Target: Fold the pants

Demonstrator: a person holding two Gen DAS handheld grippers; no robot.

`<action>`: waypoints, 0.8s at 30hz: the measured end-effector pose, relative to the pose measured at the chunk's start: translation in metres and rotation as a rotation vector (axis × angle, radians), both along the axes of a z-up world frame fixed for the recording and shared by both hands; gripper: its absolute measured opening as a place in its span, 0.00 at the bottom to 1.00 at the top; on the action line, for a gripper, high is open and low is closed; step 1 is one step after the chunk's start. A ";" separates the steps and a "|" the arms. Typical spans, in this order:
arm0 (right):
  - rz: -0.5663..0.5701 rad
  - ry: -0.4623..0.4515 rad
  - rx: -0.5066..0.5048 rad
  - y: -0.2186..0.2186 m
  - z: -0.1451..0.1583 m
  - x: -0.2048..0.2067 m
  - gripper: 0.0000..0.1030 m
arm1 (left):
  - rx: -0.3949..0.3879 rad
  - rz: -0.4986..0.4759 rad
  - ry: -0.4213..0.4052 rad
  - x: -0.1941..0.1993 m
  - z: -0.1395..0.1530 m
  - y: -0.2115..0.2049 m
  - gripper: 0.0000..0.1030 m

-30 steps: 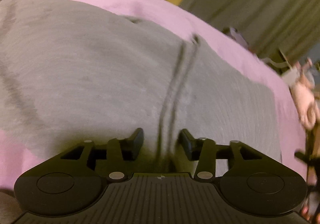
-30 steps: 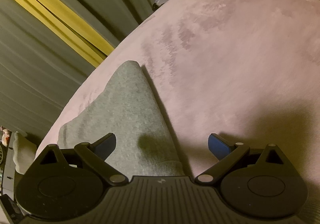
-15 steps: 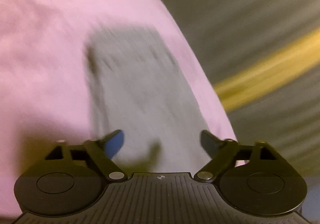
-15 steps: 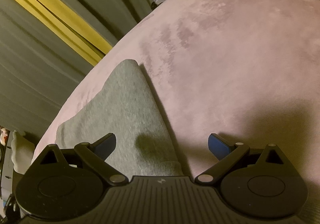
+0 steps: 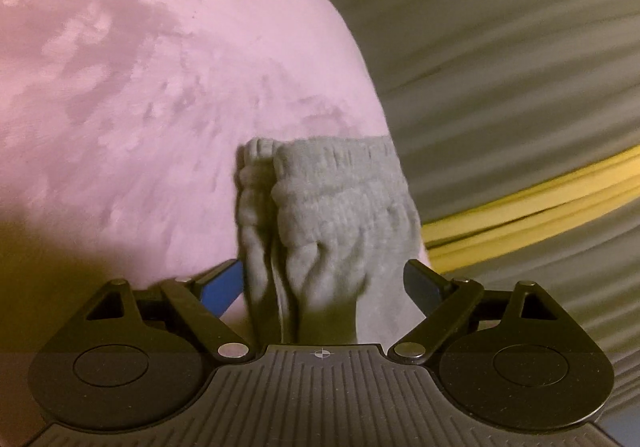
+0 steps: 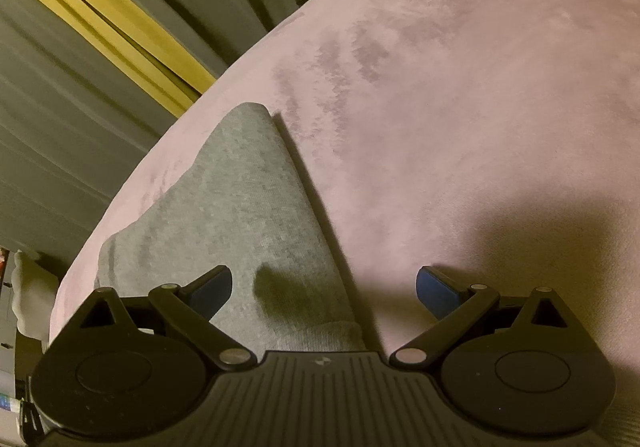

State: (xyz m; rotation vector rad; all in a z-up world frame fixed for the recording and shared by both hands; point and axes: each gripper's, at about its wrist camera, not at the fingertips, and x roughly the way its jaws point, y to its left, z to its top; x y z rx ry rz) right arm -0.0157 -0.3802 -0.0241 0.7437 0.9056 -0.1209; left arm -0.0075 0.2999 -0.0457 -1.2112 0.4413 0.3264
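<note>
Pants: grey pants (image 5: 340, 215) lie on the pink blanket (image 5: 120, 95), close to its edge beside the grey ribbed floor; in the left wrist view the gathered, ribbed waistband end is bunched in folds between the fingers.
Pants, right wrist view: a smooth grey fold (image 6: 248, 207) tapers to a rounded tip near the blanket's edge, with a ribbed cuff at the camera.
Left gripper: left gripper (image 5: 322, 283) is released, jaws spread wide on either side of the bunched cloth, not pinching it.
Right gripper: right gripper (image 6: 324, 287) is released, one finger over the grey cloth, the other over bare blanket.
Floor: a yellow stripe (image 6: 108, 23) crosses it.
</note>
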 end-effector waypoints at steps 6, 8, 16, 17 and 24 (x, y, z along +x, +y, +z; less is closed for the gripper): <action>0.002 0.008 -0.014 0.002 0.000 0.001 0.96 | 0.000 0.004 -0.045 0.022 -0.012 0.013 0.94; 0.005 0.012 -0.020 0.003 0.000 0.002 0.96 | 0.064 -0.007 -0.012 0.030 -0.007 0.006 0.88; 0.007 0.018 -0.042 0.007 -0.001 0.003 0.96 | 0.140 -0.035 -0.052 0.027 -0.011 0.004 0.46; 0.006 0.020 -0.042 0.007 -0.001 0.003 0.96 | 0.130 -0.032 -0.057 0.028 -0.011 0.004 0.48; 0.006 0.030 -0.046 0.009 -0.002 0.004 0.96 | 0.105 -0.020 -0.036 0.027 -0.016 0.004 0.53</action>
